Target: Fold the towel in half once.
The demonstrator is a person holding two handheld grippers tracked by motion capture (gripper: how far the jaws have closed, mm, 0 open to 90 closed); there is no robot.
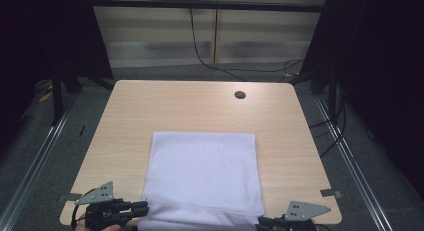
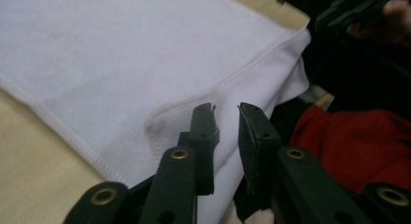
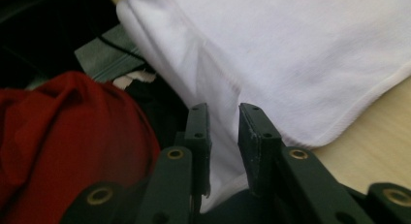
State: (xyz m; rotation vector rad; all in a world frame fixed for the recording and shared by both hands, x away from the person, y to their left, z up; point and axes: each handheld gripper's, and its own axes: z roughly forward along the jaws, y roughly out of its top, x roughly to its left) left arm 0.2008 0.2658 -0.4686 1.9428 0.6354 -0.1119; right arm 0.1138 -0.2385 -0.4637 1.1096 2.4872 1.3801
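Down at the near edge of the pale wooden counter (image 1: 200, 106) we see the folded white terry towel (image 1: 202, 176), its front hem drooping over the rim. Our left gripper (image 2: 226, 118) sits at its near left corner, our right gripper (image 3: 224, 118) at the near right; both jaws stand narrowly apart, gripping nothing. Bare wood lies beyond and beside the towel; grey carpet floor (image 1: 350, 141) surrounds the counter.

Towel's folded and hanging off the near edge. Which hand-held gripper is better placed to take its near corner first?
Probably the left hand-held gripper: its open jaws sit right beside the folded corner of the towel. The right hand-held gripper, also open, lies over the draped part, its corner farther off.
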